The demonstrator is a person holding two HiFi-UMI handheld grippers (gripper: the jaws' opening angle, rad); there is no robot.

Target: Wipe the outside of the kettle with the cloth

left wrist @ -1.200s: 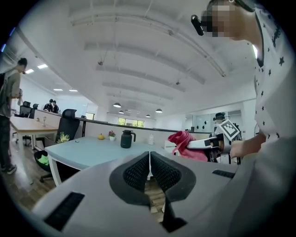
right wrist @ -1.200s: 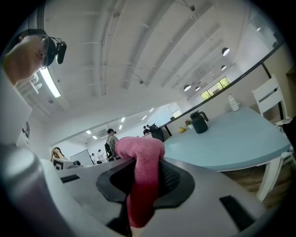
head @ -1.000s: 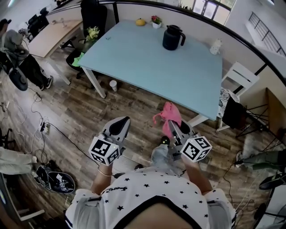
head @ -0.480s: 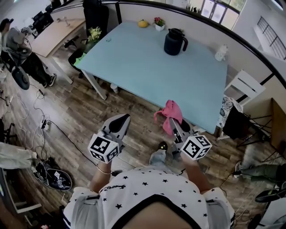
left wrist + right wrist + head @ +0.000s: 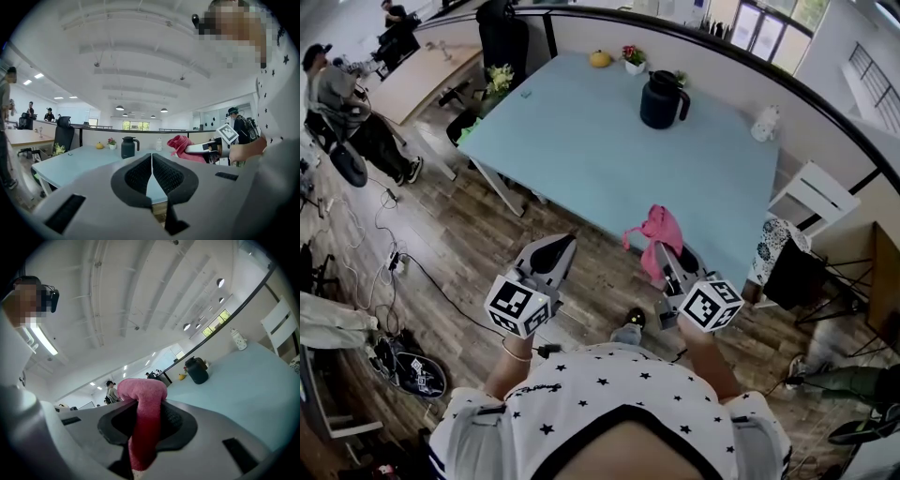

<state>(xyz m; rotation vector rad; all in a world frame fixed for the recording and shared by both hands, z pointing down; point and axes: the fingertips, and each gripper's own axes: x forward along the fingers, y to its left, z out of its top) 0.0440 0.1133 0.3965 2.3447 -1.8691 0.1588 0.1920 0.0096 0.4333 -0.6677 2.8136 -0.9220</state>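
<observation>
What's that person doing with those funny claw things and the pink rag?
The person holds a gripper in each hand. The right gripper is clamped on a pink cloth, which hangs over the near edge of the light blue table. The left gripper is shut with nothing in it. The black kettle stands at the far side of the table, well away from both grippers, so no wiping has begun yet.

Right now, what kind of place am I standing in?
Most likely an open-plan office: a long light-blue table beside a low partition, a black office chair, and people near another desk.
</observation>
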